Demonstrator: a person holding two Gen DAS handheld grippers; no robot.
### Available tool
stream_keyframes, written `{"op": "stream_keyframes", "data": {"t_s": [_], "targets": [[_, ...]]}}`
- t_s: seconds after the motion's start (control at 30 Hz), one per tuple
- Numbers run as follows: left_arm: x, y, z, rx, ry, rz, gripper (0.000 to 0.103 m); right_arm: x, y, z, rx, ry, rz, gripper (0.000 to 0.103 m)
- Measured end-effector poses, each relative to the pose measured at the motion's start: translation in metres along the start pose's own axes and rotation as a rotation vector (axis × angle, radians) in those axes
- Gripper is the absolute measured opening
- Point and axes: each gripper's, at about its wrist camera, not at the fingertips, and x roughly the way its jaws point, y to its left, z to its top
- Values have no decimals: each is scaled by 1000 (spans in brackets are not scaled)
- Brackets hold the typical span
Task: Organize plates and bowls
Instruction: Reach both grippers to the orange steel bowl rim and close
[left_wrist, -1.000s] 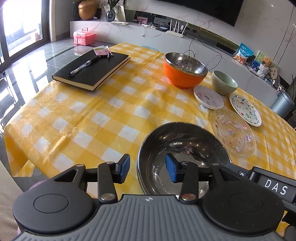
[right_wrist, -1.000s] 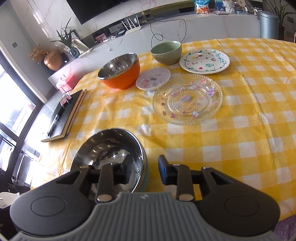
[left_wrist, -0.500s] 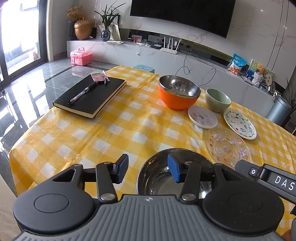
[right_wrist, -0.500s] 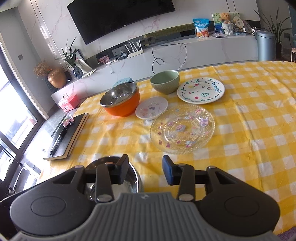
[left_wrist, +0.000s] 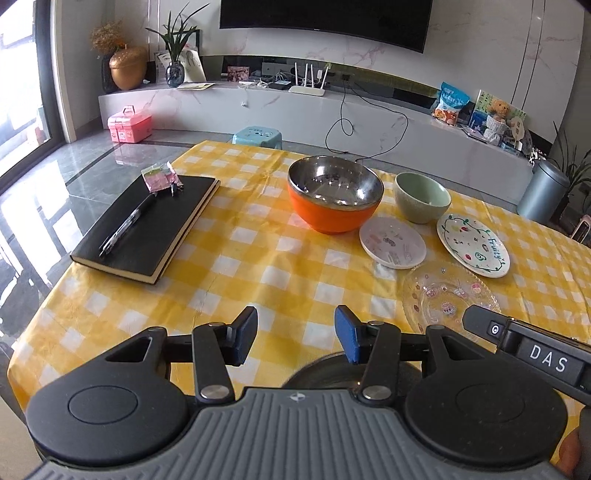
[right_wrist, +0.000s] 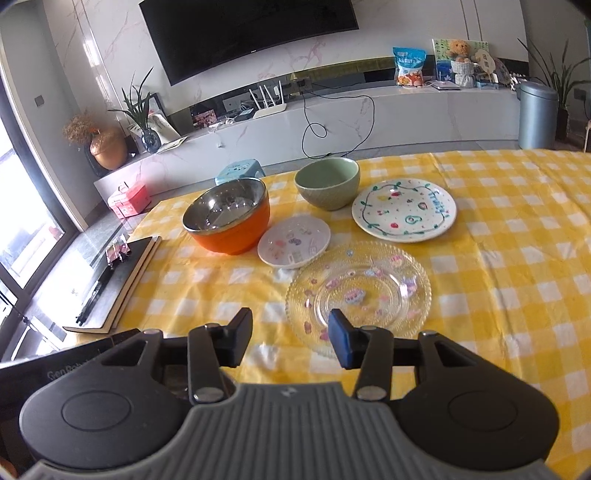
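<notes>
Far left on the counter (left_wrist: 258, 266), w/ its yellow check cloth: black notebook (left_wrist: 147, 225) w/ a pen (left_wrist: 127, 225) and a small pink packet (left_wrist: 159, 176) on top, not part of the job. Next right, orange bowl w/ steel lining (left_wrist: 334, 195), upright and empty; just beside it the green ceramic bowl (left_wrist: 422, 197). In front of those two, the small white saucer (left_wrist: 393, 242), close to the orange bowl's foot; right of it the "Fruity" painted plate (left_wrist: 472, 243); nearer the camera the clear glass plate (right_wrist: 358, 293), its edge next to the saucer. Change vs a sec ago: both views have pulled back and up off the steel bowl (left_wrist: 325, 371), which filled the near foreground before; now only a sliver of its rim shows under the left tongs (left_wrist: 295, 338), so it sits low at the near edge, apparently set down. Left tongs: jaws apart, nothing between the blue pads. Right tongs (right_wrist: 290, 338): jaws opening, also nothing between them; they were narrower a sec ago. Read: steel bowl released, both hands free, and the rest (2 bowls, 3 plates) not yet stacked. Likely next is a reach fwd to the plates or bowls, but which one I can't tell.
</notes>
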Motion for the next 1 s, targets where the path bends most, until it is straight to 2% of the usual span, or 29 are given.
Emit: {"op": "stream_keyframes", "data": {"t_s": [0.33,0.53,0.67,0.77,1.0], "targets": [[42,6,52,43,10,10,56,50,5,47,-40,28,-35,46],[72,17,84,-18,16,-15,56,78,11,74,-49,14,-37,51],[96,18,100,-44,9,-12,67,100,17,89,-47,15,-33,53],[116,18,108,-59,15,2,69,115,22,99,-42,2,-29,59],[158,25,117,-146,39,-14,70,156,31,113,-18,25,-36,63]]}}
